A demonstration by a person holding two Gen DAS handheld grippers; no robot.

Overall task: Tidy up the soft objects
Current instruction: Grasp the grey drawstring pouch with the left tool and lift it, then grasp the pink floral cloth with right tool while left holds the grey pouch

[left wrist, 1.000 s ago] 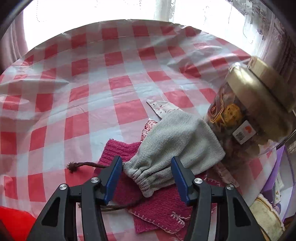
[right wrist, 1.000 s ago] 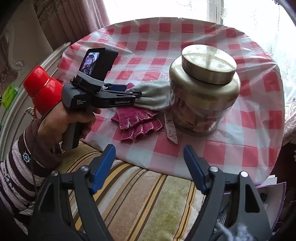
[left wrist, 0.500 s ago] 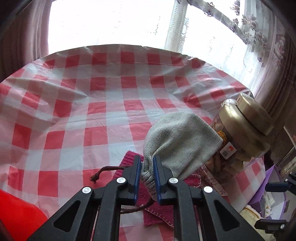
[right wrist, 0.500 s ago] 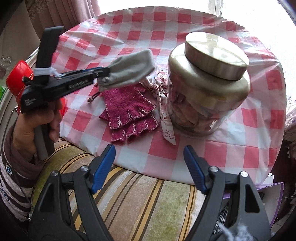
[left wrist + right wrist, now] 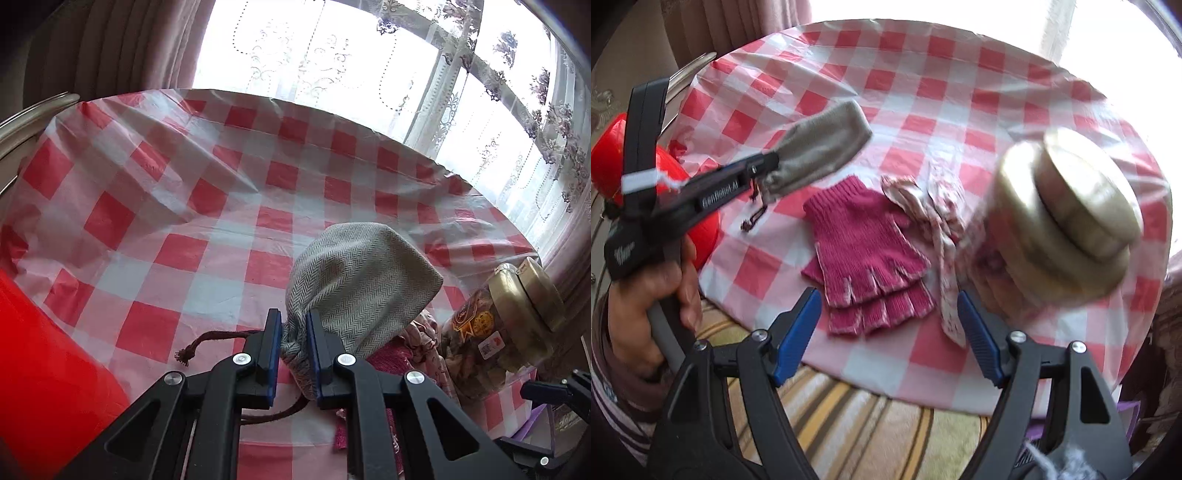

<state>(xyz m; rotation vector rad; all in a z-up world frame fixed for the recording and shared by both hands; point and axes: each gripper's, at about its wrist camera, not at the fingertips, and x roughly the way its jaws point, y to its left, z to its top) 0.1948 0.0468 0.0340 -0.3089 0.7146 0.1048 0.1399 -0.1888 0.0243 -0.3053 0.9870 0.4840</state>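
Observation:
My left gripper (image 5: pixel 293 334) is shut on the gathered neck of a grey herringbone drawstring pouch (image 5: pixel 356 280), which it holds lifted above the table. The right wrist view shows the same pouch (image 5: pixel 822 147) hanging from the left gripper (image 5: pixel 764 168) in a person's hand. A pair of magenta fingerless gloves (image 5: pixel 866 251) lies flat on the checked tablecloth (image 5: pixel 923 110), with a floral fabric strip (image 5: pixel 942 229) beside it. My right gripper (image 5: pixel 888 326) stands open and empty over the table's near edge, just in front of the gloves.
A large glass jar with a gold lid (image 5: pixel 1067 218) stands right of the fabric strip, also in the left wrist view as the jar (image 5: pixel 498 325). A red round object (image 5: pixel 701 225) sits at the table's left. A striped cushion (image 5: pixel 871 424) lies below the table edge.
The left gripper closed on the pouch's neck and lifted it off the gloves, up and to the left. The right gripper moved closer over the gloves.

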